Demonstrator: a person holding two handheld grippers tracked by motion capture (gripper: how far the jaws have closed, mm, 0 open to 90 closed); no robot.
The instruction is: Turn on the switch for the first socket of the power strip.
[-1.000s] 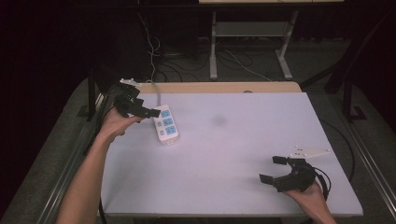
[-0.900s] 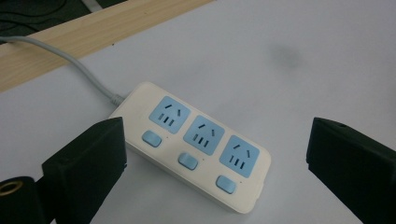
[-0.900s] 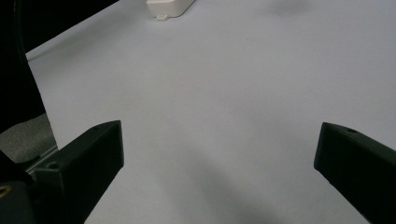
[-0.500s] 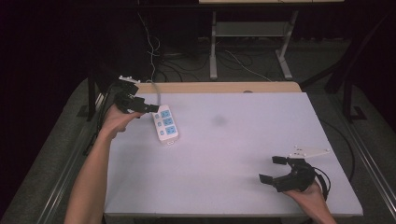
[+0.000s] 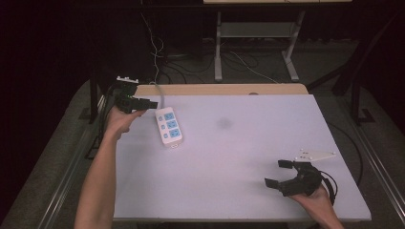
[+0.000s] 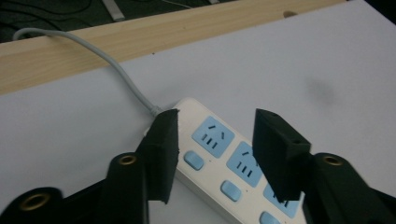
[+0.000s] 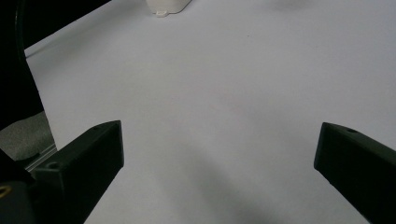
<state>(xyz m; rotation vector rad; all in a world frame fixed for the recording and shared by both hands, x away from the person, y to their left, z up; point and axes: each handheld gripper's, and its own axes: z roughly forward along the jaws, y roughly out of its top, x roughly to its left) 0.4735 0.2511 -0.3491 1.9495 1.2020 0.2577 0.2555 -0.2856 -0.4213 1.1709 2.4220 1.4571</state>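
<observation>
A white power strip with blue sockets lies on the white table at the far left, and its grey cable runs off the back edge. My left gripper hovers at the strip's cable end. In the left gripper view the strip lies under and between the black jaws of that gripper. The jaws have just been closing, and a gap still shows on each side with no pad pressing on the strip. My right gripper rests open at the near right with nothing between its jaws.
A wooden strip borders the table's far edge. A faint dark smudge marks the table's middle. Table legs and loose cables stand on the dark floor behind. The near end of the power strip shows far off in the right gripper view.
My left gripper has shifted a little toward the table's far left corner and its jaws have narrowed. The right gripper and the power strip have stayed still.
</observation>
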